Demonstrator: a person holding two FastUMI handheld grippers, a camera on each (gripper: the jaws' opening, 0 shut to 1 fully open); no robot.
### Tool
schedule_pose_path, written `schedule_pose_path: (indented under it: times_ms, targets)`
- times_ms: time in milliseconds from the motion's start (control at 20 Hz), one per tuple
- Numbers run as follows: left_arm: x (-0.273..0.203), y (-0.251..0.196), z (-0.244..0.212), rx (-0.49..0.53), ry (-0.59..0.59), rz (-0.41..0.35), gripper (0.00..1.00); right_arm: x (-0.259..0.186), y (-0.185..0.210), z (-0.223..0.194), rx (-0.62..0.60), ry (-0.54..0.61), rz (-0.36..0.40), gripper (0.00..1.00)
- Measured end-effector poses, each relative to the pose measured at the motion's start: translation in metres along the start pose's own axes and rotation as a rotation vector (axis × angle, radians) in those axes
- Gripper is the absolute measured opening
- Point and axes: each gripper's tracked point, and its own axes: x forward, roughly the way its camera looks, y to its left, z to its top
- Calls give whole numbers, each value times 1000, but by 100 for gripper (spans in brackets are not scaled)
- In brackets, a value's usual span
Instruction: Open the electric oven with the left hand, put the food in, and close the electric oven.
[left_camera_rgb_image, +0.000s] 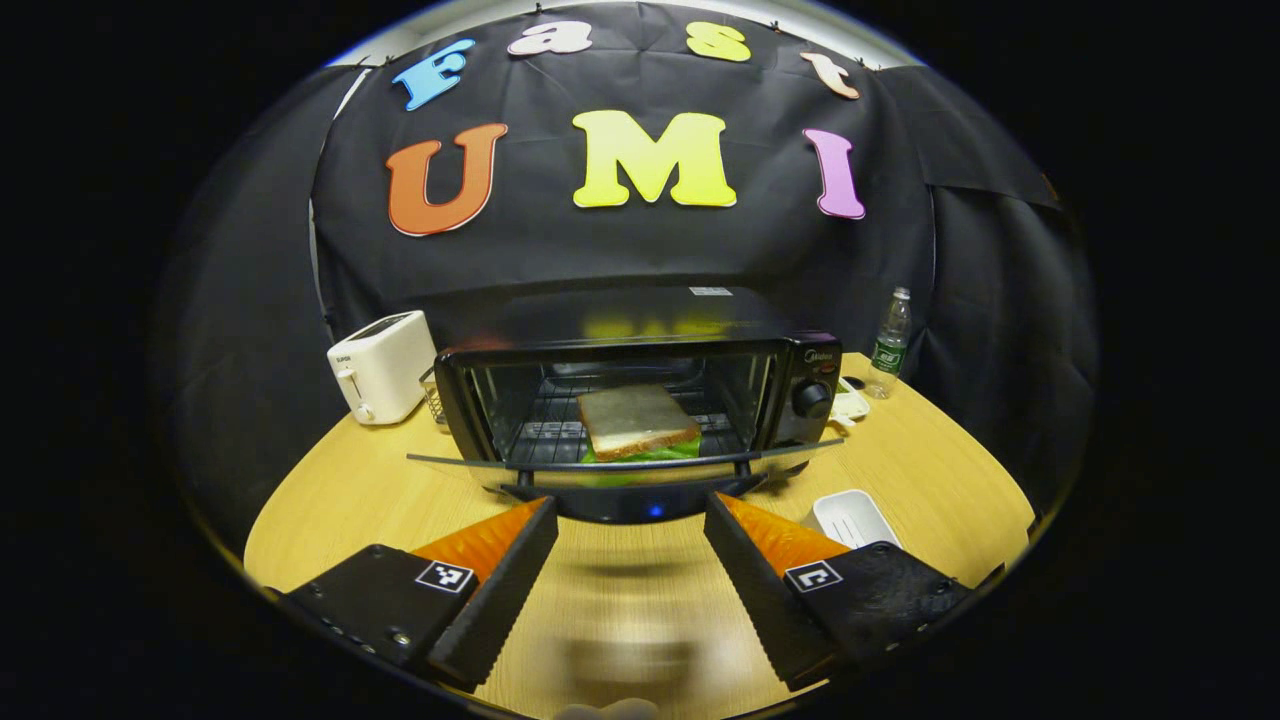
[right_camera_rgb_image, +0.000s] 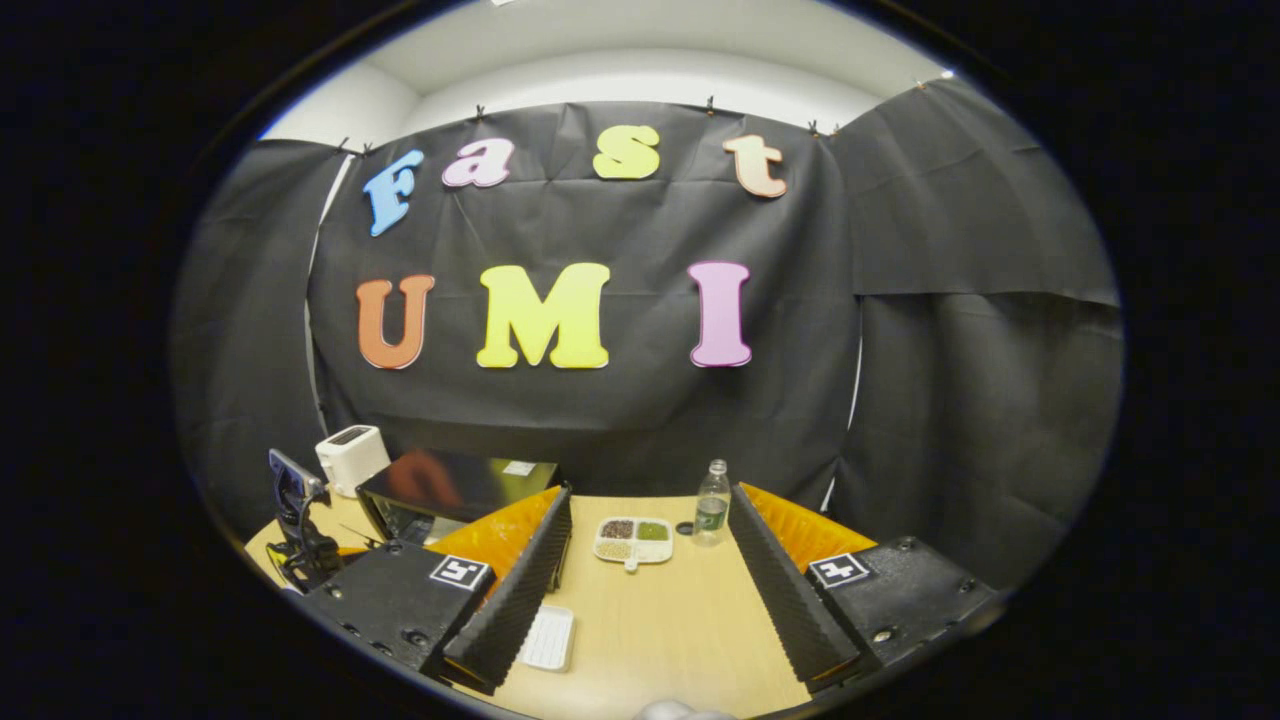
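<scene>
- One wooden table is carrying everything here, and it is showing in both the left gripper view and the right gripper view.
- One electric oven is sitting mid-table, its glass door hanging down and partly open towards us.
- One sandwich, the food, is lying inside on the oven's wire rack, green filling peeking out under the bread.
- One white toaster is standing just left of the oven.
- Two grippers are working: the left gripper is hovering just in front of the door's edge, fingers spread wide and grasping nothing.
- The right gripper is hanging over the table off to the oven's right, likewise released and empty.
- One water bottle is standing upright near the back.
- One divided snack dish is lying just beside the bottle.
- One small white tray is resting near the front edge.
</scene>
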Motion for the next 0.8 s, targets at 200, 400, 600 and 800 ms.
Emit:
schedule_pose_path:
  times_ms: [200, 400, 600, 800]
  targets:
    - [18, 2, 37, 18, -71, -1, 97, 0, -9, 5, -6, -14, -20, 95]
    - [35, 4, 53, 13, -94, 5, 97, 0, -13, 5, -10, -7, -30, 95]
    - [50, 8, 51, 5, -78, 11, 97, 1, -15, 3, -9, 1, -34, 95]
    - [49, 14, 52, 10, -69, 27, 97, 1, -17, 4, -11, 7, -42, 95]
